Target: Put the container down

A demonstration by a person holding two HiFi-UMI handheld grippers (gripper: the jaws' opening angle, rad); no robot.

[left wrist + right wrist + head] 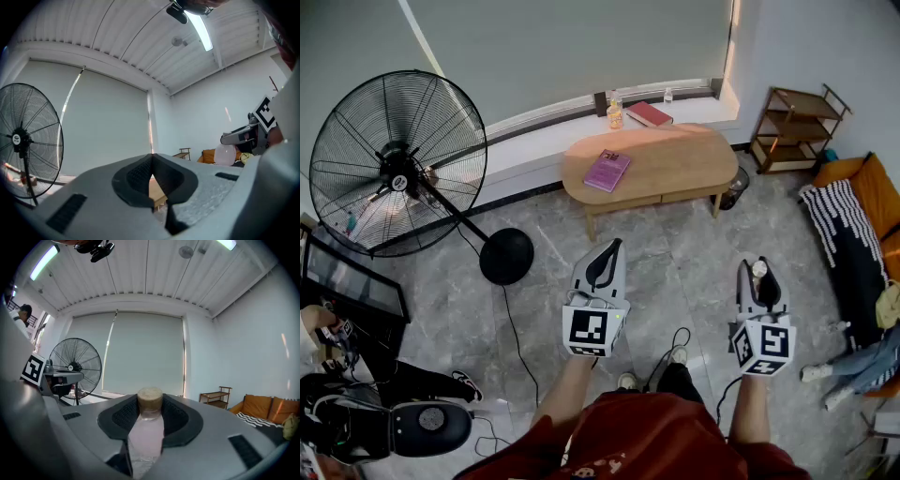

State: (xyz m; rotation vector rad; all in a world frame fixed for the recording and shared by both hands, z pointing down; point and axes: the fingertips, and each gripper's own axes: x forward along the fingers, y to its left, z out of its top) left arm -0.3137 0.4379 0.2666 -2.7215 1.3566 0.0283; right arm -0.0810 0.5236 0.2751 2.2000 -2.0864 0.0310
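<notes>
My right gripper (759, 274) is shut on a small pale container with a tan lid (149, 401), held upright between the dark pads; the lid (758, 270) peeks out at the jaw tips in the head view. The same container (225, 155) shows as a pale blob in the left gripper view, at the right. My left gripper (606, 260) is held beside it at about the same height, its pads pressed together with nothing between them. Both grippers hover over the grey floor, well short of the oval wooden table (675, 164).
A purple book (607, 171) lies on the table, a red book (649, 114) and a small bottle (615, 113) on the sill behind. A big black floor fan (398, 161) stands left, its cable on the floor. A wooden shelf (795, 129) and orange sofa (862, 225) are right.
</notes>
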